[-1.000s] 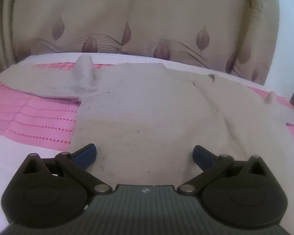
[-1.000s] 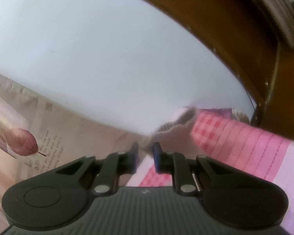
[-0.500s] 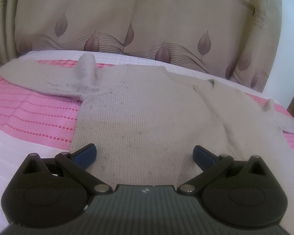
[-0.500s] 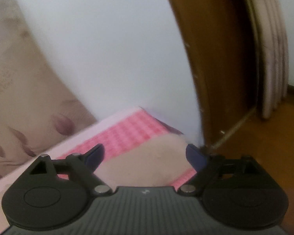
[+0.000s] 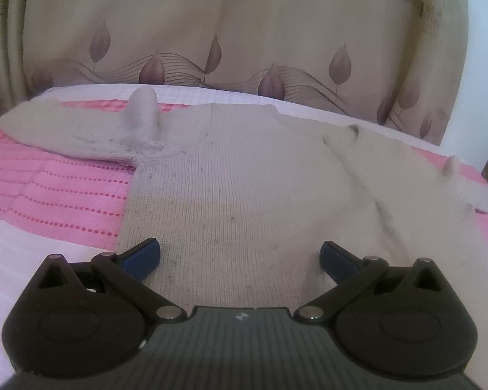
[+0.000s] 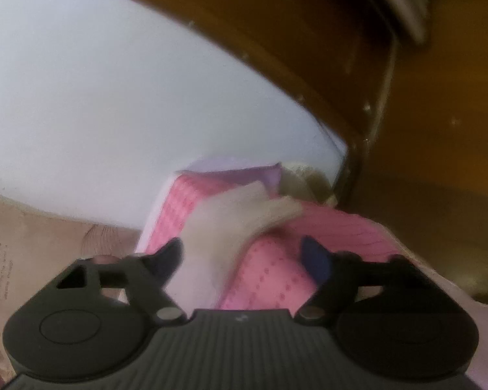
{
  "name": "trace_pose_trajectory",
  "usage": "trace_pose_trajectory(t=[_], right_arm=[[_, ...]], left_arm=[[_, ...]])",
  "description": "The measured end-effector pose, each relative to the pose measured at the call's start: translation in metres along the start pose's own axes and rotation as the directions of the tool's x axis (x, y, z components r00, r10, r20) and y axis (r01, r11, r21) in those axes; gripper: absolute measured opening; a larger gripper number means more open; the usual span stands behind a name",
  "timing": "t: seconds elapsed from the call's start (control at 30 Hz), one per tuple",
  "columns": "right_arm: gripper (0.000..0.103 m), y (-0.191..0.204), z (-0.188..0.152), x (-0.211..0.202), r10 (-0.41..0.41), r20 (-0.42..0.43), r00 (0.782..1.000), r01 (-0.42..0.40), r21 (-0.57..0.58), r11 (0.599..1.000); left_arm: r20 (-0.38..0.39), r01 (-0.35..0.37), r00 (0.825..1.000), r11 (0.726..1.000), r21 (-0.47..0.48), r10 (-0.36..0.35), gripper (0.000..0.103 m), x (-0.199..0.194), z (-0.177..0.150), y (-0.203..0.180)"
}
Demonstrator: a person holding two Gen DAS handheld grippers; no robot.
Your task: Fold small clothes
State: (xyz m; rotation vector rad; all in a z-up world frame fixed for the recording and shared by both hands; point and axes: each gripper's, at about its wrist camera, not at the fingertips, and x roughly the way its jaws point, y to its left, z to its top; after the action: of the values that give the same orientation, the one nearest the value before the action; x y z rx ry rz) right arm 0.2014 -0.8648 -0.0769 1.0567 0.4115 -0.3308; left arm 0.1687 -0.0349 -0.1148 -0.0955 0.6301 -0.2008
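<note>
While the left gripper point(image 5: 240, 255) hangs low over the hem of the cream knit sweater point(image 5: 244, 188), its blue-padded fingers point(image 5: 143, 255) are spread wide, gripping nothing. Sweater lies spread flat on a pink dotted bedcover point(image 5: 48, 195), body facing the left wrist camera, neckline at the far edge. One sleeve point(image 5: 65, 130) stretches out to the left across the pink cover, with a small bump of fabric sticking up near the shoulder. Right side of the sweater is blurred; another small peak of fabric stands up there. Beige leaf-print curtain point(image 5: 211, 32) hangs behind the bed.

Right wrist view is blurry. Right gripper point(image 6: 244, 256) has its fingers wide apart, nothing clamped. Between and just beyond them lies a cream sleeve end point(image 6: 231, 224) on the pink bedcover point(image 6: 276, 276), near the bed corner. White wall point(image 6: 114, 97) and brown wooden frame point(image 6: 309, 32) behind.
</note>
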Motion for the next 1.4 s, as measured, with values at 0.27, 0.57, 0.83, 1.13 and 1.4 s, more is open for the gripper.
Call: trace_pose_trajectory(t=[0.27,0.57,0.83,1.13,1.4], right_arm=[[0.007,0.012,0.009,-0.006,0.021,0.062,0.998,-0.017,-0.057,0.998],[0.007,0.073,-0.004,-0.028,0.123,0.059,0.991,-0.113,-0.154,0.982],[0.007,0.163,-0.054,-0.044,0.286,-0.012,0.958,-0.283,-0.174,0.943],[0.007,0.276,-0.192,-0.018,0.504,-0.205,0.839,-0.523,-0.052,0.851],[0.007,0.333,-0.353,0.029,0.557,-0.417,0.718,-0.582,0.080,0.809]], left_arm=[[-0.011,-0.026,1.000,0.999,0.026,0.026,0.103,0.004,0.001,-0.005],[-0.006,-0.017,1.000,1.000,0.015,0.017,0.103,0.003,0.001,-0.003],[0.030,0.033,0.999,0.997,-0.074,-0.031,0.103,-0.001,0.002,0.007],[0.093,0.116,0.991,0.970,-0.212,-0.098,0.103,-0.006,0.001,0.029],[0.147,0.152,0.983,0.934,-0.322,-0.109,0.103,-0.010,-0.002,0.046]])
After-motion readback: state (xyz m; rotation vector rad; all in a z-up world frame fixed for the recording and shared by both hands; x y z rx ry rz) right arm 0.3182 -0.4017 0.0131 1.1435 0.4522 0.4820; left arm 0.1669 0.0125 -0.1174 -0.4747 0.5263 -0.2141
